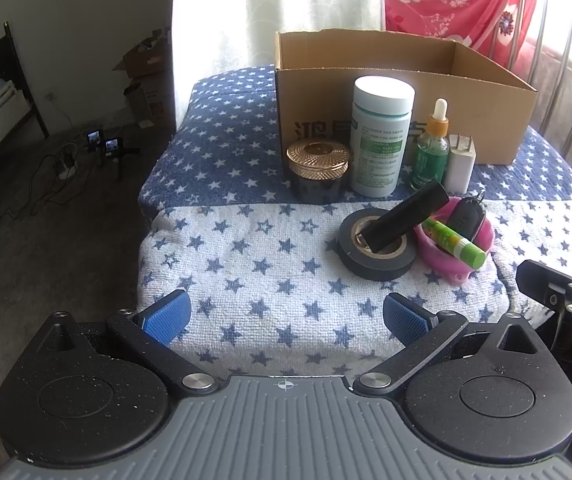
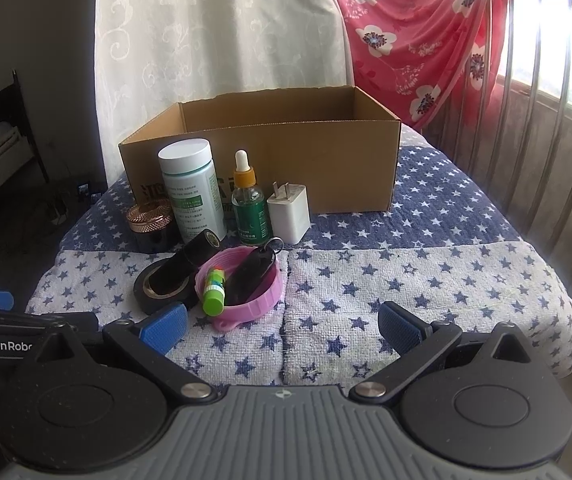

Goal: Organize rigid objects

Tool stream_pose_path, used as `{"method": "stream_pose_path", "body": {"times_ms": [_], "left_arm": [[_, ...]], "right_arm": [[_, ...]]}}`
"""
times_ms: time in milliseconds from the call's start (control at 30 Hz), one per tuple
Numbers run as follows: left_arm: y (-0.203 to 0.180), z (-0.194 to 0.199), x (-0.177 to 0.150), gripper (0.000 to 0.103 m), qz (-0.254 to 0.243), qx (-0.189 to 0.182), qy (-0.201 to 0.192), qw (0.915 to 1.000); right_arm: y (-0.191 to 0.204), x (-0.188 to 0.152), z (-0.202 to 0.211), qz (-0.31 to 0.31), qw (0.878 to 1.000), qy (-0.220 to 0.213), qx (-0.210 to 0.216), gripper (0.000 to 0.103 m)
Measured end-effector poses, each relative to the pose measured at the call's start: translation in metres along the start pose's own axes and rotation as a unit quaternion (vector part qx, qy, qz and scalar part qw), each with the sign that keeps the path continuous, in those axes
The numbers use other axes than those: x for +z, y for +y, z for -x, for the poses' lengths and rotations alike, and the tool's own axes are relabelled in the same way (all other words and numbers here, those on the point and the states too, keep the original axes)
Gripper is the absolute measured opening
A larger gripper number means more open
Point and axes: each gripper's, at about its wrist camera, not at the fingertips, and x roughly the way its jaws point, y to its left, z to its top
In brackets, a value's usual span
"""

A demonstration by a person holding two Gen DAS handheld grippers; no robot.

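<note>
Both grippers hovered low over the near edge of the bench, which was covered by a star-print cloth (image 1: 254, 264). The left gripper (image 1: 286, 314) had its blue pads spread wide with nothing between them. The right gripper (image 2: 282, 324) was likewise spread wide and empty.

From the left wrist view, the task items sat clustered at about 1 o'clock. An open cardboard box (image 1: 486, 120) stood at the far side. In a row just in front of it, from left to right: a black jar with gold lid (image 1: 318, 170), a white-capped bottle (image 1: 382, 136), a green dropper bottle (image 1: 432, 148) and a white charger plug (image 1: 461, 164).

Nearer, a black tape roll (image 1: 374, 264) lay flat, with a black cylinder (image 1: 406, 214) tilted, its lower end in the roll's core. Touching the roll at its 3 o'clock side was a pink dish (image 1: 452, 266), which held a green glue stick (image 1: 456, 242) and a black key fob (image 1: 468, 216).

From the right wrist view the same cluster lay at about 11 o'clock, the pink dish nearest the left pad.
</note>
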Motion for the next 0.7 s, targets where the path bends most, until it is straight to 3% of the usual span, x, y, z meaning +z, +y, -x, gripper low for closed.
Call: {"method": "stream_pose_path", "body": {"times_ms": [333, 500, 700], "left_arm": [[-0.002, -0.008, 0.002, 0.103, -0.005, -0.008, 0.001, 1.0000], [-0.008, -0.004, 0.005, 0.103, -0.028, -0.026, -0.027, 0.9989], [-0.014, 0.001, 0.012, 0.103, -0.061, -0.057, -0.081, 0.9932]], "right_arm": [[-0.005, 0.000, -0.005, -0.011, 1.000, -0.005, 0.009, 0.103], [-0.015, -0.001, -0.007, -0.028, 0.999, -0.020, 0.022, 0.103], [-0.033, 0.008, -0.008, -0.069, 0.993, -0.049, 0.079, 0.102]]}}
